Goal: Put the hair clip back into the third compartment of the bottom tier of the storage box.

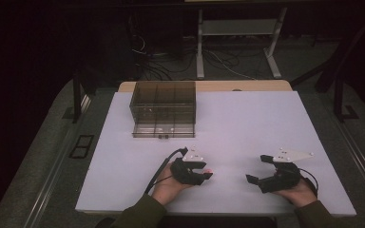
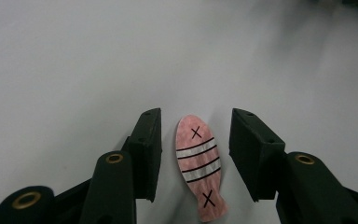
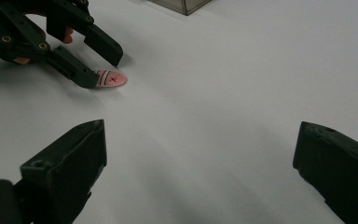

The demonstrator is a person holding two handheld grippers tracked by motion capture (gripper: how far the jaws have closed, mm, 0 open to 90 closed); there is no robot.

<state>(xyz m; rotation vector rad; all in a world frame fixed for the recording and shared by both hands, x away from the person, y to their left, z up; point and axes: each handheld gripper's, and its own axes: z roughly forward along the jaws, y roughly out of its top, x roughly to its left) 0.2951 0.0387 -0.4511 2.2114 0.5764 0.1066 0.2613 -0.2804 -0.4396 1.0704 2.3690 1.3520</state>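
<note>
From above, the left claw (image 1: 204, 170) and right claw (image 1: 260, 168) rest near on the surface (image 1: 247, 118). Left gripper view: jaws apart, straddling a pink fish piece (image 2: 199, 165), seemingly to grasp. Right gripper view: jaws spread, idle.

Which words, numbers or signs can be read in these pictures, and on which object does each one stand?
"X": a black cross near the rounded end of the pink fish-shaped piece, lying between the open jaws of the left tool.
"X": a second black cross near its tail end.
Four black lines cross its white middle band; these are stripes, not writing.
No readable text on the transparent box, the table or the right tool.
</note>
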